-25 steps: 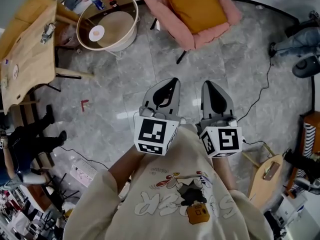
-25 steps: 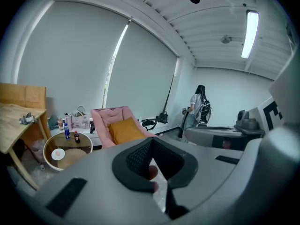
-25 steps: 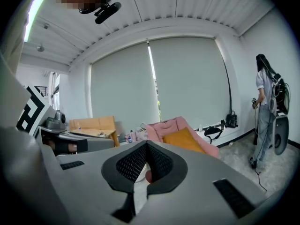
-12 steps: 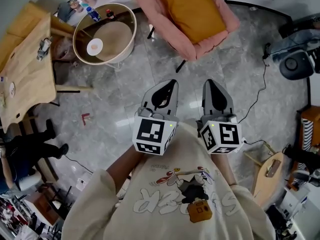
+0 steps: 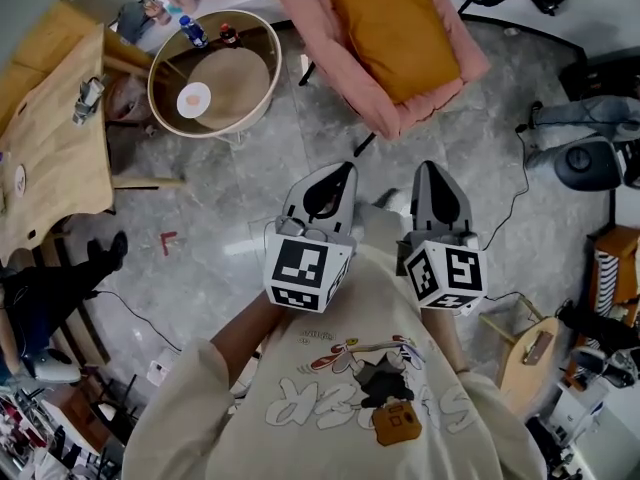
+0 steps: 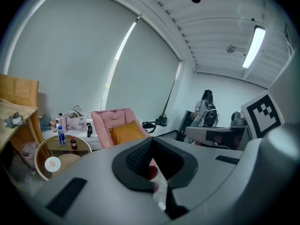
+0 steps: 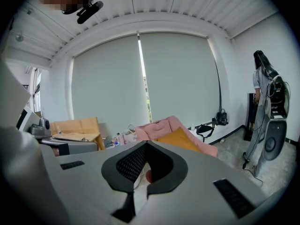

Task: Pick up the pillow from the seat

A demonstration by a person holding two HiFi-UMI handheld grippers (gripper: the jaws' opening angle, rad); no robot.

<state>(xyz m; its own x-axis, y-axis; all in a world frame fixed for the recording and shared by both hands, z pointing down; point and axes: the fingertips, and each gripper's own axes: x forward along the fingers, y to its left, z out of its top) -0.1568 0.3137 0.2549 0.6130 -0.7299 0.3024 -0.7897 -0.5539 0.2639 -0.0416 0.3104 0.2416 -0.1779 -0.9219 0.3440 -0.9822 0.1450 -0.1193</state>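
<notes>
The orange pillow lies on the pink seat at the top of the head view, some way ahead of both grippers. Over the grey floor, my left gripper and right gripper are held side by side, both pointing toward the seat. Both are shut with nothing between their jaws. In the left gripper view the pillow leans on the pink seat beyond the shut left gripper. The right gripper view shows the pillow and seat past the shut right gripper.
A round table with bottles stands left of the seat, and a wooden table lies further left. A black cable runs across the floor on the right, near a dark round device. A person stands at the right wall.
The seat and pillow have shifted lower in the head view as both grippers advanced toward them across the floor. Both grippers stay shut and side by side.
</notes>
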